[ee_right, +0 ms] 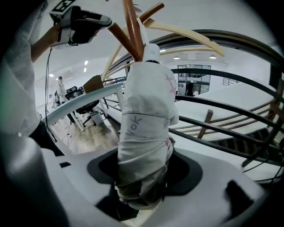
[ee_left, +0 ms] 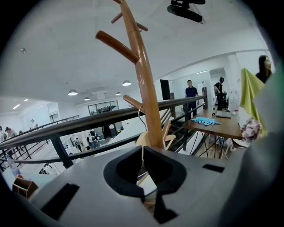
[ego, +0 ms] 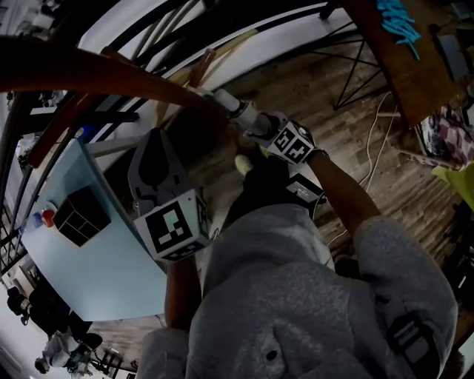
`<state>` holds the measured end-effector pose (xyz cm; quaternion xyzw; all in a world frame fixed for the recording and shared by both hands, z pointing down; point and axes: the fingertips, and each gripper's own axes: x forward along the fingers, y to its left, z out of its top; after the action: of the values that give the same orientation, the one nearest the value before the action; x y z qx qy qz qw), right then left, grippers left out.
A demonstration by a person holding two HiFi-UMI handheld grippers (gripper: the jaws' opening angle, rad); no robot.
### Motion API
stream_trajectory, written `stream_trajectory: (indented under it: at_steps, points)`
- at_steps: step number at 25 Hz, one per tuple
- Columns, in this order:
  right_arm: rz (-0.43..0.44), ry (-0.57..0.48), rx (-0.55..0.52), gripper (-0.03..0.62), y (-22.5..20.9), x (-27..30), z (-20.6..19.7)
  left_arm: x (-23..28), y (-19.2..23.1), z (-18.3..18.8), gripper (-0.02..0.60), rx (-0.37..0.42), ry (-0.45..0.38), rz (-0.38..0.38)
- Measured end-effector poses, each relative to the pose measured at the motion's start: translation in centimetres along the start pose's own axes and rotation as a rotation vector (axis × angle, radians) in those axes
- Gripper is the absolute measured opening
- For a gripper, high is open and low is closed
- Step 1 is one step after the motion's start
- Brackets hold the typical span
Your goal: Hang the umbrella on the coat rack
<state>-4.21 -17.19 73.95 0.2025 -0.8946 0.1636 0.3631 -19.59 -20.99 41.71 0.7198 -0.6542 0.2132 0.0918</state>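
The wooden coat rack (ee_left: 143,75) stands before a black railing, with short pegs (ee_left: 116,45) branching off its pole. A folded white umbrella (ee_right: 146,128) with pale pink print is held upright, and my right gripper (ee_right: 142,195) is shut on its lower part. The umbrella's top end (ee_right: 152,51) sits right at the rack pole (ee_right: 132,26), between its pegs. In the head view the umbrella (ego: 241,112) points up-left from my right gripper (ego: 259,127) toward the rack (ego: 96,74). My left gripper (ego: 153,137) hangs to the left, jaws together and empty (ee_left: 148,199).
A pale wooden hanger (ee_left: 153,138) hangs on the rack behind the pole. A light blue table (ego: 104,259) with a black box (ego: 81,215) lies at lower left. A wooden table (ego: 404,63) with a blue item (ego: 400,22) stands at upper right. The black railing (ee_left: 66,128) runs behind.
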Motion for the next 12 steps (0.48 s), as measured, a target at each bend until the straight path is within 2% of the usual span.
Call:
stream_trajectory:
  at_steps: [7,12]
  points:
    - [0.025,0.018,-0.008,0.273,0.7,2.0,-1.5,1.3,-2.6,-1.9,0.023,-0.001,0.028,-0.071]
    - [0.017,0.045,0.035,0.275,-0.2,3.1,-2.0,1.4,-2.6,-2.8,0.023,-0.002,0.046,-0.064]
